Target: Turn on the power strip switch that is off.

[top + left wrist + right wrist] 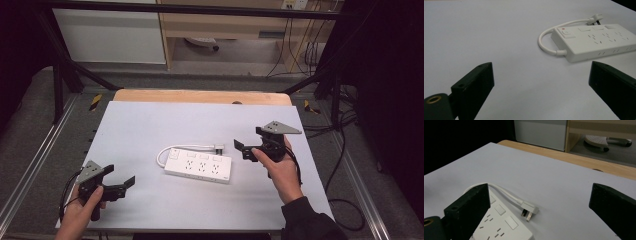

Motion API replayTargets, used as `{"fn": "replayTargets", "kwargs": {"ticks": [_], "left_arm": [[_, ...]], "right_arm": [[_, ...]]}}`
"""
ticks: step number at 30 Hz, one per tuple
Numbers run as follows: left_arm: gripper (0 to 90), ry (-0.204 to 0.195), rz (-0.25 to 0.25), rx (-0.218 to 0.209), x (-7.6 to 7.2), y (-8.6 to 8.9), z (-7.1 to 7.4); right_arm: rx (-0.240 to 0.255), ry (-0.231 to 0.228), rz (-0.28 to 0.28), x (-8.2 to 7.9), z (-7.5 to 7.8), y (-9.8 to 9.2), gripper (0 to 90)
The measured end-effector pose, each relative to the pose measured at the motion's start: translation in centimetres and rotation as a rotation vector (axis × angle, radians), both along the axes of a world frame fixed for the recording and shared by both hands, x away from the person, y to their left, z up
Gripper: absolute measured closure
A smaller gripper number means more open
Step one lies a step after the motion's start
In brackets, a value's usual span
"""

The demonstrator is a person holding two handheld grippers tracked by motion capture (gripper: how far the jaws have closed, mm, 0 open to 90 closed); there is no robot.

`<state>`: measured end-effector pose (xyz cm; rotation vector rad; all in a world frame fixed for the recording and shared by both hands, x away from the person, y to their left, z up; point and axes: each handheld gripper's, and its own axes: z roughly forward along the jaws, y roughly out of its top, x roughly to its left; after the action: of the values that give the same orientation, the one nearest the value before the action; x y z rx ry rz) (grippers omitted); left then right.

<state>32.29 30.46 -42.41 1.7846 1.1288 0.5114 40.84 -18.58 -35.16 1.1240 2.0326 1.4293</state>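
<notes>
With both our left gripper (121, 185) and right gripper (243, 149) wide and empty, a careless grab could snag the power strip's (199, 167) looped cord (186, 148).

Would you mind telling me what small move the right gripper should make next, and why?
Probably ease the right gripper forward and down toward the plug: its jaws stand open, the plug lies free on the table just ahead, beside the power strip.

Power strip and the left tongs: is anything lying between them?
No. In the high view, bare table separates the left tongs from the power strip.
</notes>
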Motion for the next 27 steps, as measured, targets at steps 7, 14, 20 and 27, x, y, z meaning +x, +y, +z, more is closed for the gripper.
{"fn": "replayTargets", "kwargs": {"ticks": [7, 14, 20, 27], "left_arm": [[6.3, 0.0, 0.0, 0.002, 0.0, 0.0, 0.0], [6.3, -0.001, 0.0, 0.003, 0.0, 0.0, 0.0], [6.3, 0.0, -0.001, 0.003, 0.0, 0.0, 0.0], [6.3, 0.001, -0.003, 0.005, 0.0, 0.0, 0.0]], "right_arm": [[0.011, -0.01, 0.024, 0.2, -0.1, 0.7, 9.2], [0.014, -0.033, 0.04, 0.3, -0.1, 1.5, 20.5], [0.014, -0.044, 0.052, 0.4, -0.1, 2.0, 32.5], [0.015, -0.047, 0.056, 0.6, -0.4, 2.6, 42.9]]}}
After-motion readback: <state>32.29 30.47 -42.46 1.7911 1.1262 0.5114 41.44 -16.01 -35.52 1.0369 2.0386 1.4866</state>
